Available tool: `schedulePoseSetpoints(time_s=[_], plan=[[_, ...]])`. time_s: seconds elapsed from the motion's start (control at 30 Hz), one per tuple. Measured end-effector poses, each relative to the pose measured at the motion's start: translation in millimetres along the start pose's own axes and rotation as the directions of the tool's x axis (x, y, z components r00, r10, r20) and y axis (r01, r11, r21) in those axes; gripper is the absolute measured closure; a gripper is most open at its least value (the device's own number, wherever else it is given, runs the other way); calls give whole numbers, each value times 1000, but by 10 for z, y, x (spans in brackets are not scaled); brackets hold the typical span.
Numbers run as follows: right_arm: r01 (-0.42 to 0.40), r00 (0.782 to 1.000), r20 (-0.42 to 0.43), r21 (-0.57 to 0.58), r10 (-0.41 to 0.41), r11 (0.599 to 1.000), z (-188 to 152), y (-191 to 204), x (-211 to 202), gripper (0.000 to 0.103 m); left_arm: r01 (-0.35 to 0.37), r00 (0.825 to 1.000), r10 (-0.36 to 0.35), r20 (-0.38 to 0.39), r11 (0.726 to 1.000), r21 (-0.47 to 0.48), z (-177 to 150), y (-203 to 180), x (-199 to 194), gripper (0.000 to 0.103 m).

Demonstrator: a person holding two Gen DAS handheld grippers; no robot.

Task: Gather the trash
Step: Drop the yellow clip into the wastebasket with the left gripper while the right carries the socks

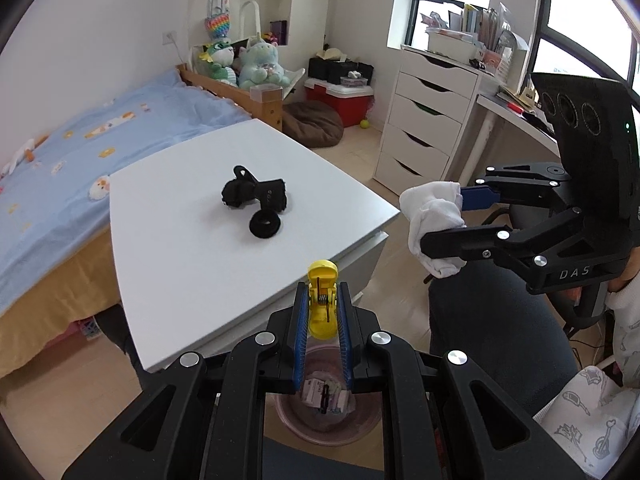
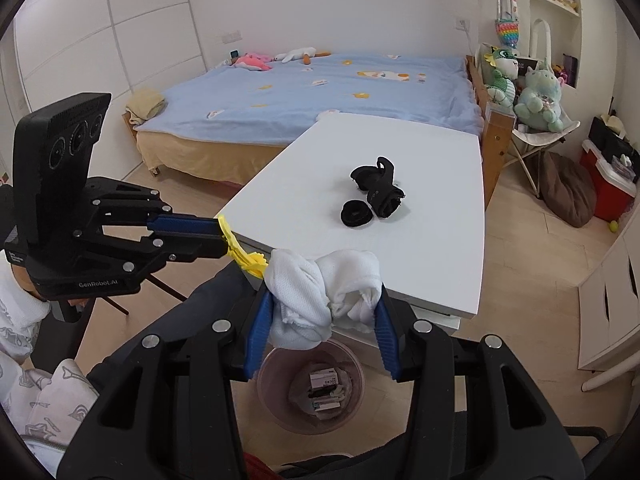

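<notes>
Risk: both loads hang near the rim line of the pink bin (image 2: 276, 412) on the floor, not clearly over its mouth, so an early release drops the yellow clip (image 1: 322, 304) or the white cloth wad (image 2: 324, 300) beside the bin. Left hand-held gripper (image 1: 323, 312) is clamped on the clip, right hand-held gripper (image 2: 320, 320) squeezes the wad; both angle downward toward the bin. 2 black items (image 1: 256, 200) lie on the tabletop (image 1: 180, 240) behind the bin.

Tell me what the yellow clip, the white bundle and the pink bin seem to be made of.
Yellow clip: glossy hard plastic, with a metal coil spring showing. White bundle: soft knit fabric, by its mesh texture and frayed edges, probably socks. Pink bin: translucent, smooth plastic, since the floor shows faintly through its wall.
</notes>
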State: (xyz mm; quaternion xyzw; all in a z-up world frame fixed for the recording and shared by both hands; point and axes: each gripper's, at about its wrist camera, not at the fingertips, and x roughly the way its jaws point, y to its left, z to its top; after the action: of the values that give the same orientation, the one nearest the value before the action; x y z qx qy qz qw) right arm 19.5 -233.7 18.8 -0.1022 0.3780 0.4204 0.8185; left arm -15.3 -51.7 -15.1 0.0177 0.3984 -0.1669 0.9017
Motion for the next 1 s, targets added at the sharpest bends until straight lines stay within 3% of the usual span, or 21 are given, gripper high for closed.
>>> schedulePoseSetpoints(time_s=[0.37,0.4,0.5,0.53,0.6,0.73,1.0], plan=[[-9,1000,-10,23,10,1000,-185,16,-85,57,36,998,-35,-49,999,22,-165,-186,93,87],[-10,1000,-11,24,10,1000,-192,17,-83,57,44,998,-42,-52,999,24,-175,-194,100,80],[-9,1000,-13,25,10,1000,-215,14,-92,57,45,998,-44,-39,999,11,-193,-181,116,35],[-9,1000,-13,26,9,1000,-217,10,-93,57,44,998,-44,-34,999,2,-198,-177,116,24],[-8,1000,-13,27,9,1000,-226,13,-93,57,30,999,-31,-21,999,-16,-201,-149,111,13],[-9,1000,-16,28,10,1000,-240,21,-88,57,-4,1000,3,-8,999,-35,-191,-100,105,8],[-12,1000,-17,25,12,1000,-249,43,-75,57,-64,997,66,27,997,-53,-184,-28,25,8]])
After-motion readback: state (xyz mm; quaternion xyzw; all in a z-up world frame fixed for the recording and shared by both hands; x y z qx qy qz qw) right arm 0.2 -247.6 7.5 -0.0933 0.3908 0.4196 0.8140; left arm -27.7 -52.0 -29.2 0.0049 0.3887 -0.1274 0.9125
